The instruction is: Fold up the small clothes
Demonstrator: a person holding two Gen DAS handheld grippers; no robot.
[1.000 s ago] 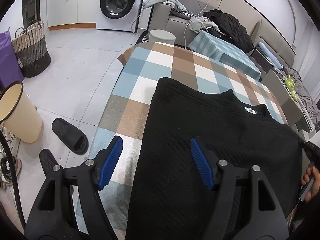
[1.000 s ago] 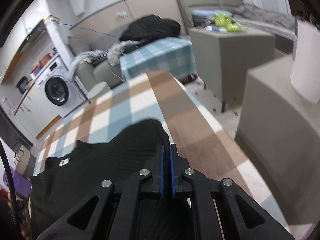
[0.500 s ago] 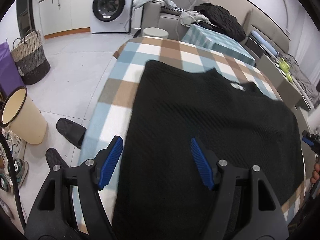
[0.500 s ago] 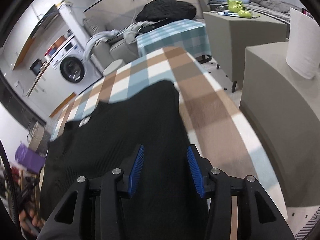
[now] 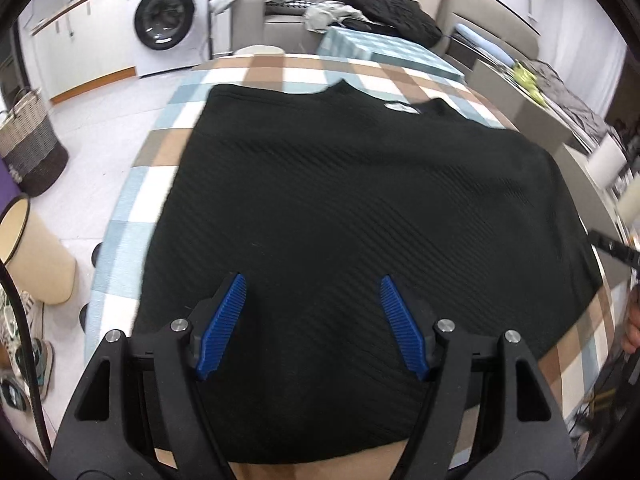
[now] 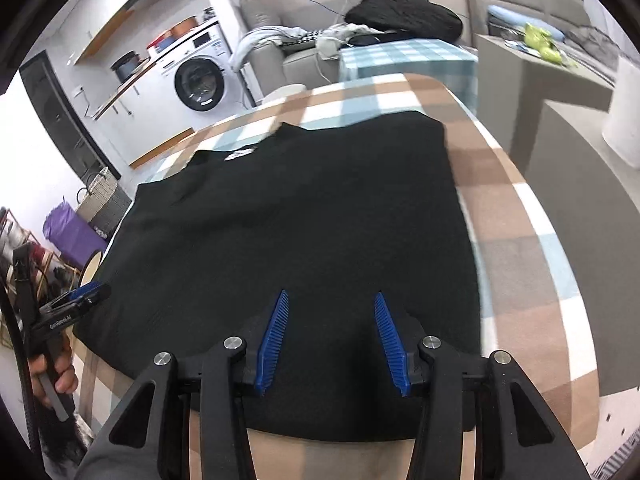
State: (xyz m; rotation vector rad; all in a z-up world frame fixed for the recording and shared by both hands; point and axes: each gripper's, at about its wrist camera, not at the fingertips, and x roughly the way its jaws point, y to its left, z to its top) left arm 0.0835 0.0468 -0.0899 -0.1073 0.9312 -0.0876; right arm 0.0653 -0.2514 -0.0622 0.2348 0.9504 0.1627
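Tongs parted above black garment

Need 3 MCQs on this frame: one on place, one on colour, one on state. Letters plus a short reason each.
1. Where does the black garment lie?
A. on the checked tablecloth
B. in the wicker basket
C. on the floor

2. What colour are the pads of the left gripper?
A. red
B. blue
C. green

3. How does the right gripper stand?
A. clamped on a sleeve
B. shut on nothing
C. jaws apart, holding nothing

Answers:
1 A, the garment is spread flat over the brown, blue and white checks.
2 B, both ribbed pads show blue in the left wrist view.
3 C, its pads stand apart above the garment with no cloth pinched between them.
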